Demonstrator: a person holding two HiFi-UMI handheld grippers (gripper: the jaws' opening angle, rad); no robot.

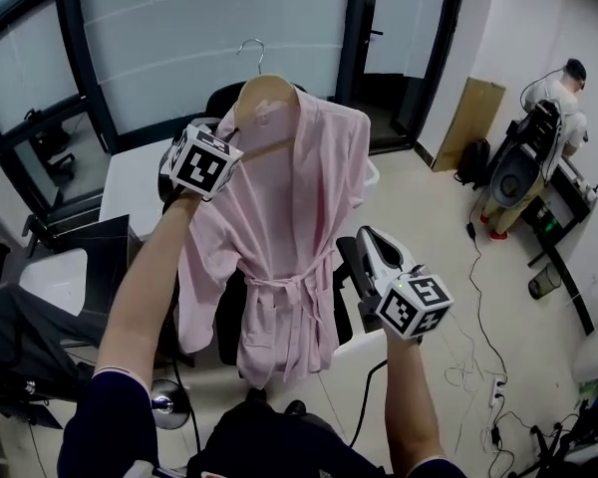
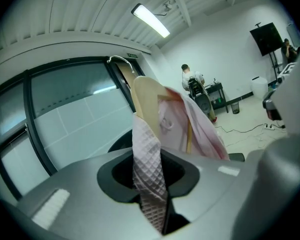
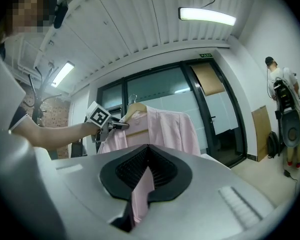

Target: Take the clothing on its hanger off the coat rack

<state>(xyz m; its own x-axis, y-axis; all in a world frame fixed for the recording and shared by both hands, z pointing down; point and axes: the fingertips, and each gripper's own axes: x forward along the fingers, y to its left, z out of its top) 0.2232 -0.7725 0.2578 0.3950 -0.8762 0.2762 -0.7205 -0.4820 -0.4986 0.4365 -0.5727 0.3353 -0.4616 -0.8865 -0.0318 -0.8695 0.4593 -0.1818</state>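
Ahead of me | robe (image 1: 299, 207) hangs long axis vertical on hanger (image 1: 263, 92), hook up | my left tongs (image 2: 152, 184) clamped on its shoulder | right tongs (image 3: 140, 196) clamped on its side edge

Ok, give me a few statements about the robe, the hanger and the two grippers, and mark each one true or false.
1. The robe is pink. True.
2. The left gripper is shut on the robe's fabric. True.
3. The right gripper is open and empty. False: its jaws are shut on a fold of the robe.
4. The hanger is black plastic. False: it is pale wood.
5. The robe's belt is tied at the waist. True.
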